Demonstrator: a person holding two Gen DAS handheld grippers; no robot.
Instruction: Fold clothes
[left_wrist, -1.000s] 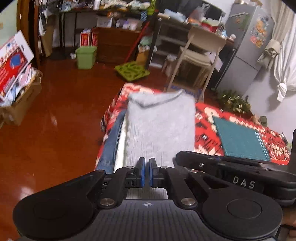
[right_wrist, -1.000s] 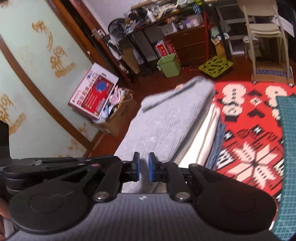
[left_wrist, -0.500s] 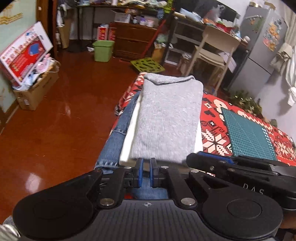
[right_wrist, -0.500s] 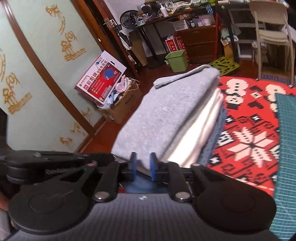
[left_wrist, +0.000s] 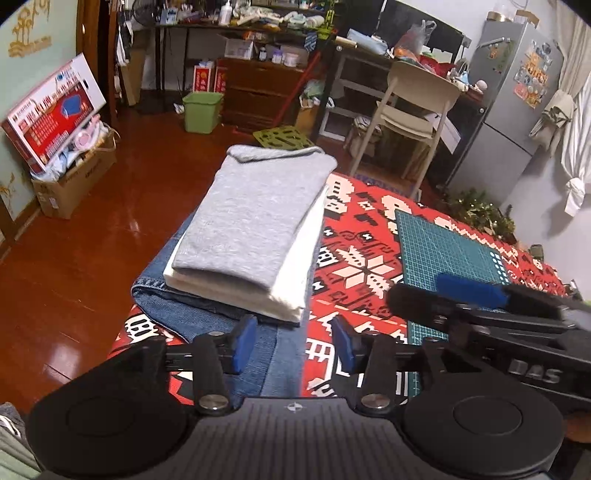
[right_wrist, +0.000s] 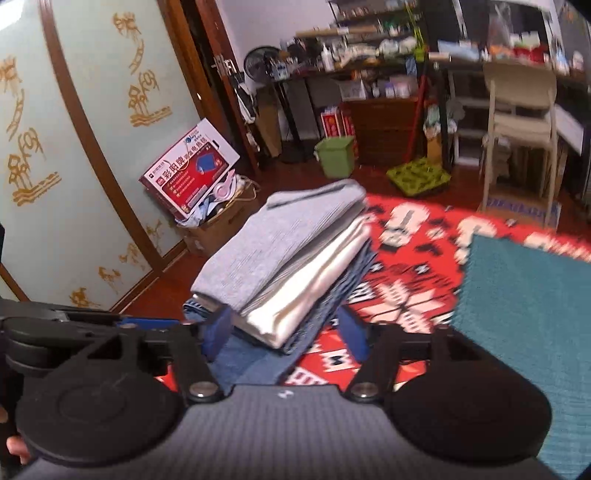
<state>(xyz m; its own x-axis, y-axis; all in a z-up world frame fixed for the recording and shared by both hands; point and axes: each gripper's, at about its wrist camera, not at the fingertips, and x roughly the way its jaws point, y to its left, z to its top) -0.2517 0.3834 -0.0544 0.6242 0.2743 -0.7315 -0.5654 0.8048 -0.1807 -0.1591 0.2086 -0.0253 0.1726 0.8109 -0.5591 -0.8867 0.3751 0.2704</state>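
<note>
A folded grey garment (left_wrist: 255, 214) (right_wrist: 280, 240) tops a stack, over a folded white garment (left_wrist: 291, 273) (right_wrist: 314, 291) and folded blue jeans (left_wrist: 207, 314) (right_wrist: 258, 354). The stack rests on the left end of a table under a red patterned cloth (left_wrist: 354, 266) (right_wrist: 406, 302). My left gripper (left_wrist: 293, 345) is open just short of the stack's near edge, holding nothing. My right gripper (right_wrist: 284, 336) is also open, its blue pads either side of the stack's near corner, apart from the cloth. The right gripper's body (left_wrist: 480, 325) shows in the left wrist view.
A green cutting mat (left_wrist: 447, 251) (right_wrist: 524, 317) lies on the table to the right of the stack. Beyond the table are a pale chair (left_wrist: 406, 110), a green bin (left_wrist: 201, 110), a cardboard box (left_wrist: 74, 177) and wooden floor (left_wrist: 74, 266).
Both grippers were shut at the grey garment's near edge; they have let go, opened and drawn back. The grey garment now lies flat on the stack.
</note>
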